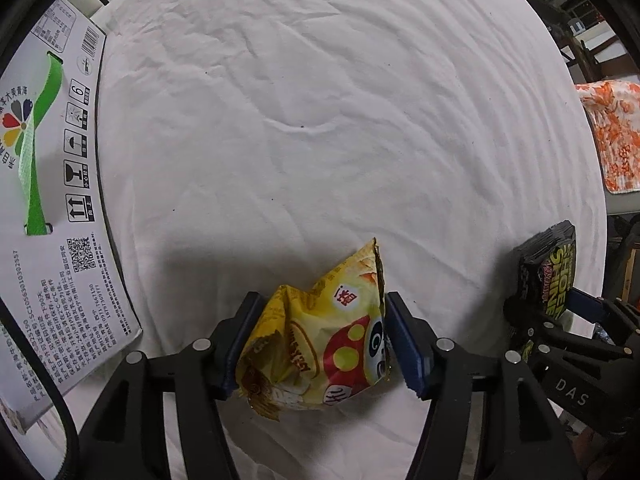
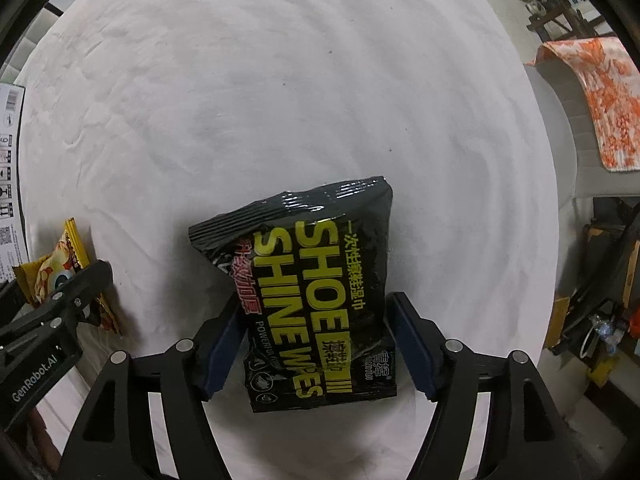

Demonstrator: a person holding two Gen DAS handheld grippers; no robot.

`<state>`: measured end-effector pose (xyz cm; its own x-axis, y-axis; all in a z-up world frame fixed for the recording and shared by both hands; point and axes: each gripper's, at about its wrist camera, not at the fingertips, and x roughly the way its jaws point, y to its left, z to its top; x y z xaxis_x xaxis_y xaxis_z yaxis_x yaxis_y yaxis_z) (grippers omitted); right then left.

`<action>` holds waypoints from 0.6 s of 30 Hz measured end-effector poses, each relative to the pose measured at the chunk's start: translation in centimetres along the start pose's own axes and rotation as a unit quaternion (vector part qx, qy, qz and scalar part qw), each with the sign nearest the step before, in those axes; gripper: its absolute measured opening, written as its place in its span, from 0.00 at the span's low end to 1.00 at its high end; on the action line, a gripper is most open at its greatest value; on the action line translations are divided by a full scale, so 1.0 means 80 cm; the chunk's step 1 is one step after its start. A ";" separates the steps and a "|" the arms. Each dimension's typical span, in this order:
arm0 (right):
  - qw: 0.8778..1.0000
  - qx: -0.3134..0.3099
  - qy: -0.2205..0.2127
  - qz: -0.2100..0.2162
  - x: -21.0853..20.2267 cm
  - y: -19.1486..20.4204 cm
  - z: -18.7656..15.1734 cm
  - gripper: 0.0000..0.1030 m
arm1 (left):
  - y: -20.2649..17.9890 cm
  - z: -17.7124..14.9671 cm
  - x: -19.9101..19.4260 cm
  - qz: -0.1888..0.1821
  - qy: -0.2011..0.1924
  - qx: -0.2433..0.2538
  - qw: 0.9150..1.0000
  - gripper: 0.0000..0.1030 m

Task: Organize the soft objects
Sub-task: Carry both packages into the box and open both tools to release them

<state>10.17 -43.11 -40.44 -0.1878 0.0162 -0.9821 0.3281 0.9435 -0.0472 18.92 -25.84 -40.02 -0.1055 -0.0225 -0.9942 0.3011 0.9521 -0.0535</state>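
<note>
A white wrinkled sheet [image 1: 320, 120] is spread over the whole work surface. A large white printed carton [image 1: 52, 208] with a green strap handle is laid flat at the sheet's left edge. An orange-and-white patterned cloth [image 2: 600, 104] is draped over a grey surface off the sheet's right side.

The black shoe wipes pack [image 2: 320, 292] is seen between the fingers of the right gripper [image 2: 316, 344], lying against the sheet. The right blue pad [image 2: 412, 344] is set just beside the pack's edge; the left pad is apart from it, with a gap showing. The jaws are read as half-wide and the pack is not clamped.

The yellow snack bag [image 1: 320, 336], crumpled, is placed between the fingers of the left gripper [image 1: 316, 344] on the sheet. Both pads are just at the bag's sides; the left one [image 1: 244, 340] appears to touch the crinkled foil, but firm pressing cannot be told. Jaws are narrow to medium.

The two grippers are held side by side, the snack bag to the left of the wipes pack, both near the sheet's near edge.
</note>
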 end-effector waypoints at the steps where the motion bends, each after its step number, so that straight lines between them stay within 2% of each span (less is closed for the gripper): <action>1: 1.000 0.001 0.000 -0.001 0.000 0.002 -0.002 0.72 | -0.007 -0.004 0.001 0.002 -0.002 0.000 1.000 0.58; 4: 1.000 0.005 -0.006 -0.006 0.004 0.002 -0.008 0.72 | -0.025 -0.010 0.001 0.010 -0.006 0.003 1.000 0.58; 7: 1.000 0.015 -0.007 -0.002 0.003 0.005 -0.009 0.70 | -0.037 -0.024 -0.006 0.015 -0.010 0.009 1.000 0.52; 9: 1.000 0.015 -0.009 0.002 0.003 0.010 -0.019 0.60 | -0.038 -0.026 -0.009 0.013 -0.017 0.004 1.000 0.50; 10: 1.000 0.012 -0.010 -0.002 0.002 0.009 -0.018 0.58 | -0.035 -0.029 -0.009 0.012 -0.019 0.003 1.000 0.50; 13: 1.000 -0.003 -0.015 -0.020 -0.004 0.020 -0.020 0.56 | -0.032 -0.046 -0.019 0.005 -0.020 0.000 1.000 0.48; 18: 1.000 -0.008 -0.016 -0.007 -0.006 0.036 -0.041 0.54 | -0.036 -0.062 -0.031 -0.008 -0.025 0.003 1.000 0.48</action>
<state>8.13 -39.32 -39.47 -0.1630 -0.0072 -0.9866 0.3101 0.9489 -0.0581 13.65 -26.99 -36.91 -0.0627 -0.0525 -0.9966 0.3050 0.9498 -0.0692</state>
